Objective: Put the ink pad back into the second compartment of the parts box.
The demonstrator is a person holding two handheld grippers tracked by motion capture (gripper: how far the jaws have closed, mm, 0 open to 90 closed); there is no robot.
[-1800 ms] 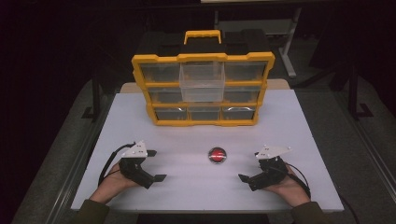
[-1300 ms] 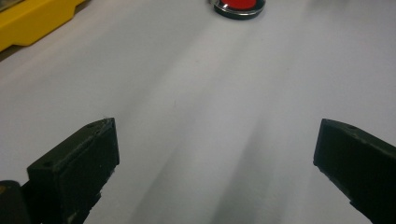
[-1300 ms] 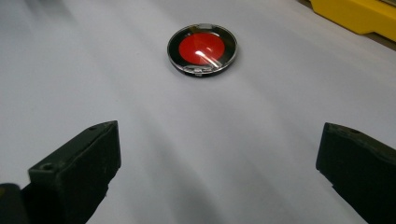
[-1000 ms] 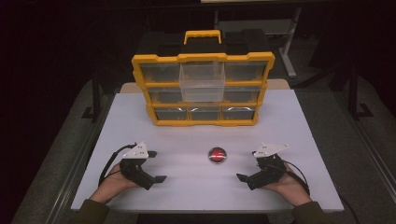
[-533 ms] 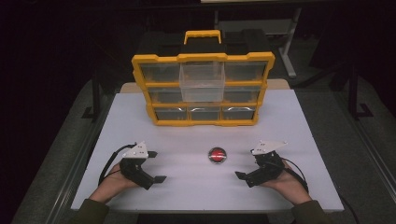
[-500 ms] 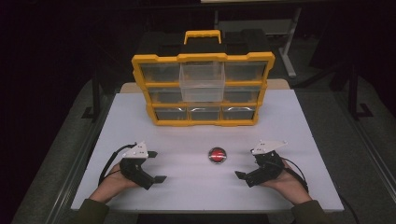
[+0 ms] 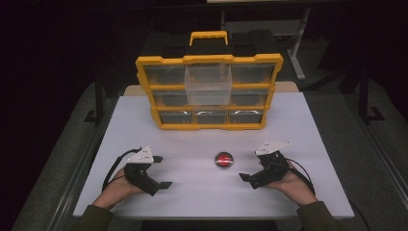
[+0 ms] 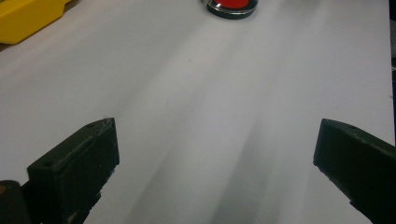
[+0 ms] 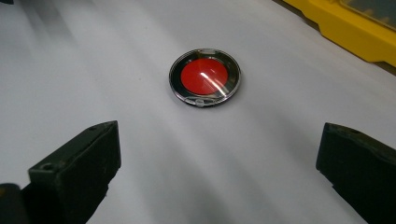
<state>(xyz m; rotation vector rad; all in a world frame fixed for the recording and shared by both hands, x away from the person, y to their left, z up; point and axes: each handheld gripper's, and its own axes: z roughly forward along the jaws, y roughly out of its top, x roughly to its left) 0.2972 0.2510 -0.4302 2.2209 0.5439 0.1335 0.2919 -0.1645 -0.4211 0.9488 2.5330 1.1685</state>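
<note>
Facing red round compact (image 9: 205, 77), right tool (image 7: 251, 175) gapes empty; left tool (image 7: 161, 172) likewise; no readable writing.

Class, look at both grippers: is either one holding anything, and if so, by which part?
Nothing is held. The left gripper and right gripper are both open over the table, apart from the red round compact.

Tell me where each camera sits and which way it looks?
High view: above the person's side, looking down on the white table, yellow drawer box, both hands and grippers.
Left gripper view: rides the left gripper, looking across the table; its open jaws show.
Right gripper view: rides the right gripper, facing the red disc; its open jaws show.
All three share the red disc.
</note>
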